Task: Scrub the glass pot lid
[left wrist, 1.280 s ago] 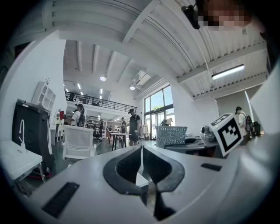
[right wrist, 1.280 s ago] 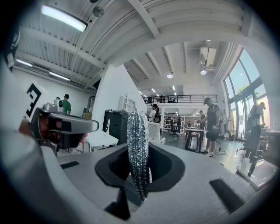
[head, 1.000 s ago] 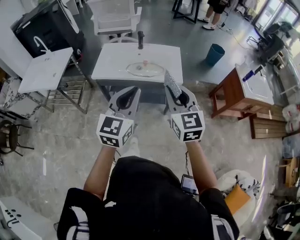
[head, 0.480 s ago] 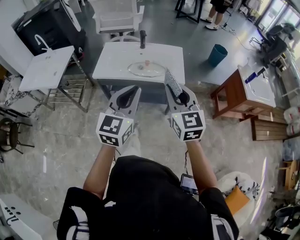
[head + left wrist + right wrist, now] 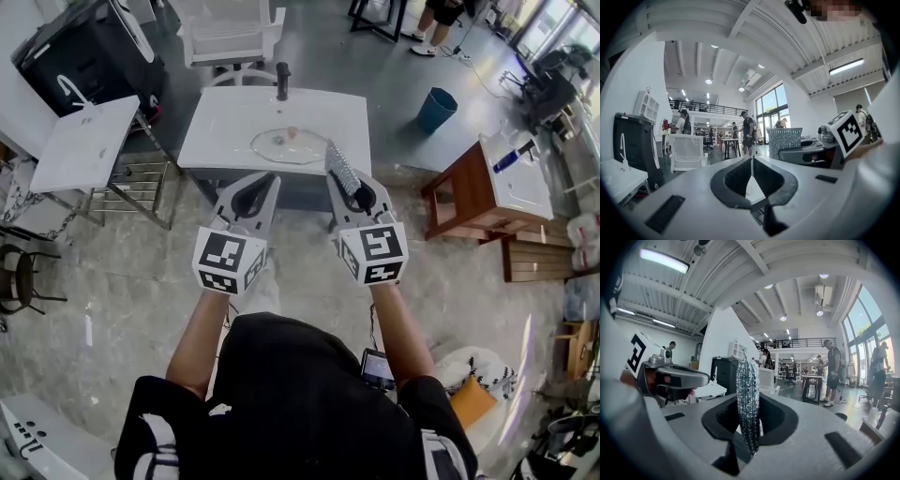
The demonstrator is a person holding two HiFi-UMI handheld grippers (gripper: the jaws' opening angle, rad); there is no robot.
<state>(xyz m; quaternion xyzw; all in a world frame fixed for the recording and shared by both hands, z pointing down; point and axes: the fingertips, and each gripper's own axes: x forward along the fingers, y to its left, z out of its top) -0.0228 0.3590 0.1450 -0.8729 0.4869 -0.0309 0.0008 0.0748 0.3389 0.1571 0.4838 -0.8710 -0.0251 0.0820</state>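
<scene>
Glass pot lid [image 5: 286, 147]: lies flat on the white counter [image 5: 216, 131], near the middle and toward the front edge; neither gripper touches it.
Lid's facing: the pinkish knob [image 5: 292, 132] is uppermost. From above the lid reads as a flat oval with its long axis running left to right.
Black tap [image 5: 281, 81]: stands at the counter's far edge, behind the lid.
Left gripper [image 5: 271, 180]: jaws pressed together with nothing between them, held short of the counter's front edge and pointing toward it.
Right gripper [image 5: 345, 183]: jaws clamped on a silver scrubber [image 5: 339, 164], level with the left gripper and just beside it.
Scrubber's axis: its long axis runs along the jaws, with the free end out past the tips. In the head view that end overlaps the counter's front edge, just right of the lid. In the right gripper view it stands edge-on and upright.
Surroundings: a white chair [image 5: 228, 33] beyond the counter and a blue bin [image 5: 434, 109] to the right.
</scene>
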